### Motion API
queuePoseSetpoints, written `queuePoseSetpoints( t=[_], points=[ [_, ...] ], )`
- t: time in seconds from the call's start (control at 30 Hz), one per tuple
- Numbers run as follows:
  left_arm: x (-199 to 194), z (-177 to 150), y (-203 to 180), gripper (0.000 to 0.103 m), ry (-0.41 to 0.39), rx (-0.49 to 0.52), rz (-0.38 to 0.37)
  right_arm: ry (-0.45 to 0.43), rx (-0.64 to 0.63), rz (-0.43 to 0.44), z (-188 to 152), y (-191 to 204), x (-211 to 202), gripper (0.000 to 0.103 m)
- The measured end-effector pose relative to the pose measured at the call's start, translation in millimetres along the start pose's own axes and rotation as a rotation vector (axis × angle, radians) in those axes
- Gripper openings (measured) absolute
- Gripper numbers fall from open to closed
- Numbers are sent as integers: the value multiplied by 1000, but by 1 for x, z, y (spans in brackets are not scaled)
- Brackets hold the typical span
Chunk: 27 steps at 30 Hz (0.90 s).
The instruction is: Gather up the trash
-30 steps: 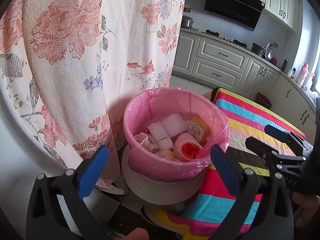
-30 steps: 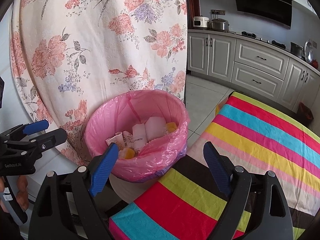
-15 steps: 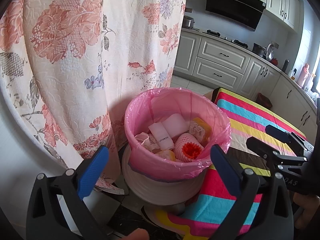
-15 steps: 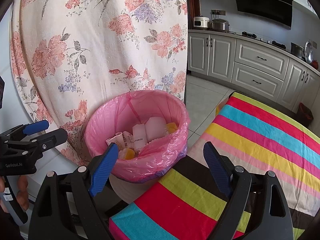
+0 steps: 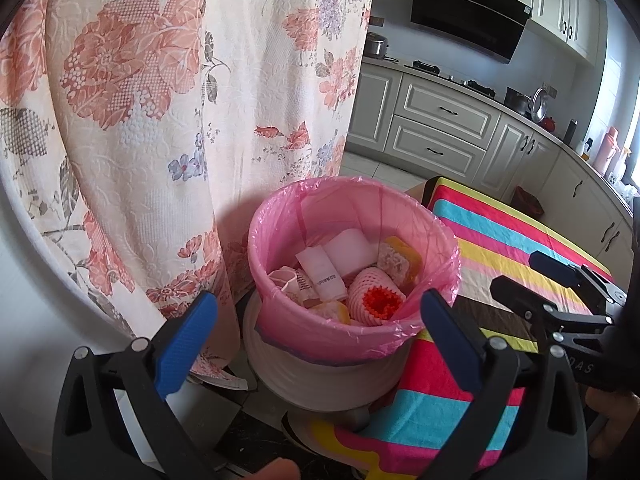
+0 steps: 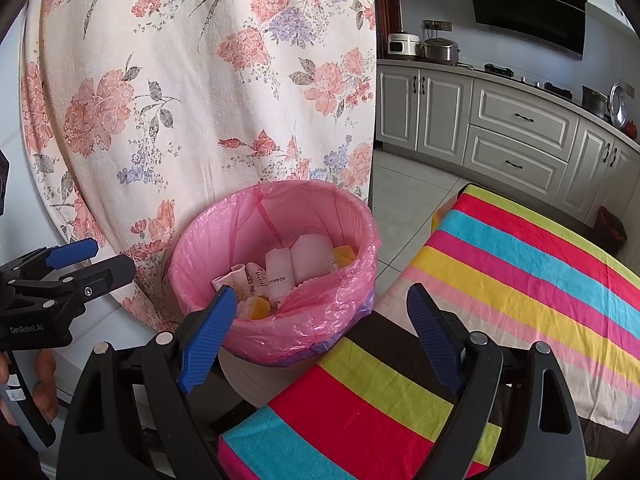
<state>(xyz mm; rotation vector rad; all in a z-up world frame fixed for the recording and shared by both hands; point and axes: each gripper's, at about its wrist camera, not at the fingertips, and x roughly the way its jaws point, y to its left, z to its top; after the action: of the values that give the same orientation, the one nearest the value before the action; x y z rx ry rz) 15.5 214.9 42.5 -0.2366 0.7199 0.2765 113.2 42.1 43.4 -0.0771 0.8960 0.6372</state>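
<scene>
Bright daylight from the right, sharp focus, fisheye bending at edges

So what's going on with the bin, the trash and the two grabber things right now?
Trash bin: upright, lined with a pink bag, no lid on.
Trash: lying inside the bag, well below the rim.
Left hand-held gripper: open, empty.
Right hand-held gripper: open, empty.
Striped cloth: spread flat beside the bin.

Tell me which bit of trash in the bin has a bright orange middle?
The pink foam net, lying at the front of the pink-lined bin. Its open end shows orange inside; the wrappers beside it are white or yellowish.
</scene>
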Motion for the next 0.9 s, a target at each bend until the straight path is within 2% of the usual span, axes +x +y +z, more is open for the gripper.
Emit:
queuePoseSetpoints(
  t=[0.9],
  points=[
    [-1,2,-1,98,-1,1,-4,0,-1,-2,2,0,1,82]
  ],
)
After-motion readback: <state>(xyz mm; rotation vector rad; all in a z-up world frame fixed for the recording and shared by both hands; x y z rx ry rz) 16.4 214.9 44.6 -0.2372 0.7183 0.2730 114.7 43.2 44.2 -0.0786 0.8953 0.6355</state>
